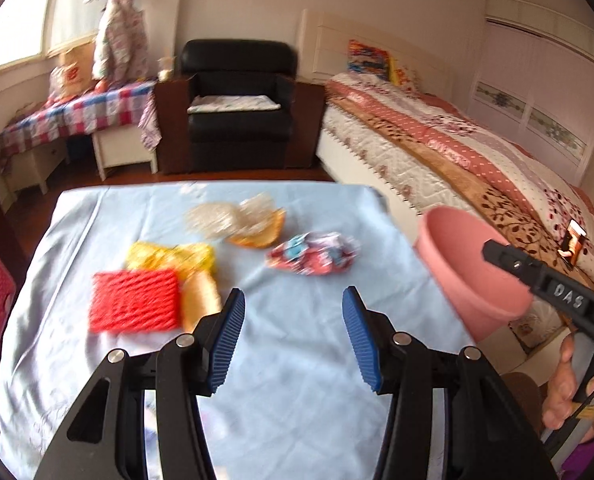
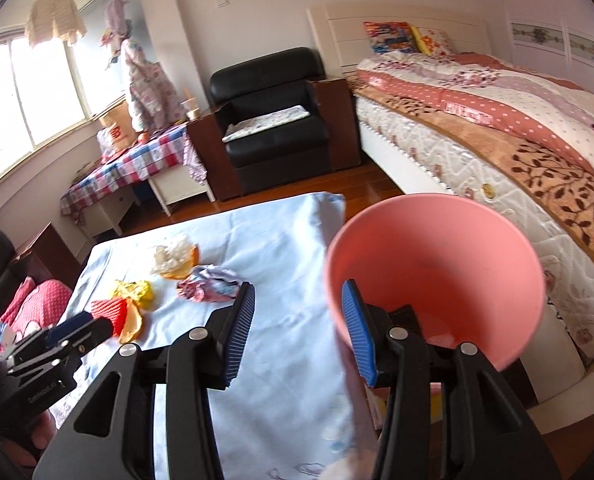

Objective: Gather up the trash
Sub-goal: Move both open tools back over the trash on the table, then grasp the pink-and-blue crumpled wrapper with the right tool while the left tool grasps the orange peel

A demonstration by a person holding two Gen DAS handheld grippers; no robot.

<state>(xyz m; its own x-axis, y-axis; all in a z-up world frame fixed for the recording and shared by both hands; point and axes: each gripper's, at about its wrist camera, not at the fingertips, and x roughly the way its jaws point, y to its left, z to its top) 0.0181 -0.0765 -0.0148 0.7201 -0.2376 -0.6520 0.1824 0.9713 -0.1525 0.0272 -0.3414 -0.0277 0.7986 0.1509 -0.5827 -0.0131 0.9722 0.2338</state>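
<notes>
The left gripper [image 1: 293,334] points forward and downward, its two blue-padded fingers [image 1: 229,340] standing well apart with nothing between them. The right gripper [image 2: 299,330] also tilts downward with its jaws parted; its right finger [image 2: 359,334] sits inside the rim of a pink bucket [image 2: 457,248], though whether the pads press on the wall cannot be told. In the left wrist view the person's right hand [image 1: 577,392] wraps the black handle of the right gripper at the frame's right edge.
</notes>
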